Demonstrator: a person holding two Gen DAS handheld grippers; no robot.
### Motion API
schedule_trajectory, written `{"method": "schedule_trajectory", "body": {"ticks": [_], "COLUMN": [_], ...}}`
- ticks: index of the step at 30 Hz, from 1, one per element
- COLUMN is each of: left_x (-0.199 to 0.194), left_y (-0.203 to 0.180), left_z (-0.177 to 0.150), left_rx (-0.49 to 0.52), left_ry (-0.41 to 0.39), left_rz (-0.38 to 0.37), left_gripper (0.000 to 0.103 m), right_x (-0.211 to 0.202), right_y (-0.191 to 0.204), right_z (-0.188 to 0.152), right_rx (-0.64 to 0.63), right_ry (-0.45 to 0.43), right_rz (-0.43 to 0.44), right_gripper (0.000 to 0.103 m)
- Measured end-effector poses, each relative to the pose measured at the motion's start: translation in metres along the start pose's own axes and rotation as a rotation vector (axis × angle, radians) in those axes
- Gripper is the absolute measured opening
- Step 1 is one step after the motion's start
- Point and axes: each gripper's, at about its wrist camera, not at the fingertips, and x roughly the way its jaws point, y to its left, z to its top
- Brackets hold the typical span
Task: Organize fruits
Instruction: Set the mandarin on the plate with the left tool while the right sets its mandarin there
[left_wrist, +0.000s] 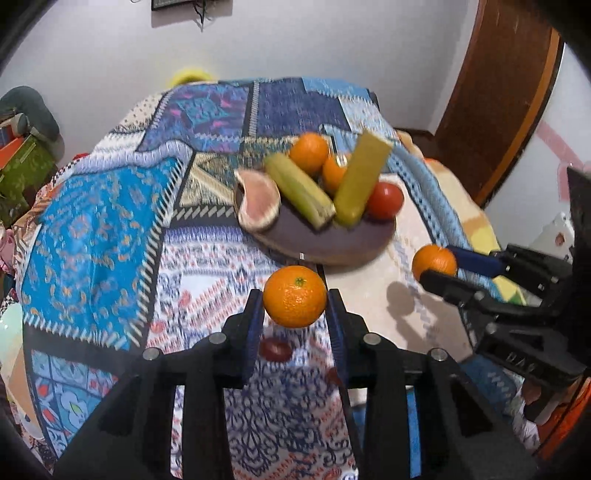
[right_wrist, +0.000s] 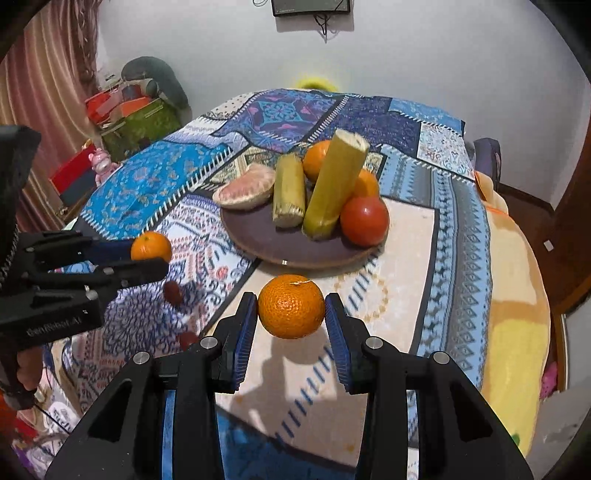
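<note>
My left gripper (left_wrist: 295, 293) is shut on an orange (left_wrist: 294, 301), held in the air just in front of the dark round plate (left_wrist: 332, 243). My right gripper (right_wrist: 291, 304) is shut on a second orange (right_wrist: 291, 312), also near the plate's front rim (right_wrist: 280, 254). Each gripper appears in the other's view: the right gripper (left_wrist: 440, 264) at the right, the left gripper (right_wrist: 147, 254) at the left. On the plate lie two oranges (right_wrist: 317, 157), two yellow-green stalk pieces (right_wrist: 332, 188), a pomelo segment (right_wrist: 245, 192) and a red tomato (right_wrist: 364, 219).
A patchwork cloth (right_wrist: 155, 181) covers the bed-like surface. Small dark red fruits (right_wrist: 173, 291) lie on it near the left gripper. Boxes and bags (right_wrist: 136, 118) are piled at the back left, and a wooden door (left_wrist: 509, 92) stands at the right.
</note>
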Motion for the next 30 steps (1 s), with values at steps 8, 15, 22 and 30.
{"method": "schedule_trajectory", "body": {"ticks": [8,15,22,30], "left_x": [0.013,0.035,0.059,0.079], "left_y": [0.003,0.006,0.009,0.007], "left_z": [0.025,0.037,0.041,0.042], "left_rx": [-0.027,-0.027,-0.028,-0.011], "left_ry": [-0.031,-0.026,-0.001,0.016], "left_rz": [-0.011,-0.022,-0.035,-0.032], "left_gripper": [0.034,0.034,0.034,0.034], "right_x": [0.014,0.030,0.048,0.064], "right_y": [-0.010,-0.018,-0.023,-0.026], "right_z": [0.021,0.032,0.032,0.029], "right_rx": [0.018,0.035,0.044,0.039], "right_ry": [-0.022,-0.028,-0.005,0.023], "right_rz": [-0.005,-0.010,-0.008,-0.002], "right_gripper": [0.035,0.035,0.035,0.035]}}
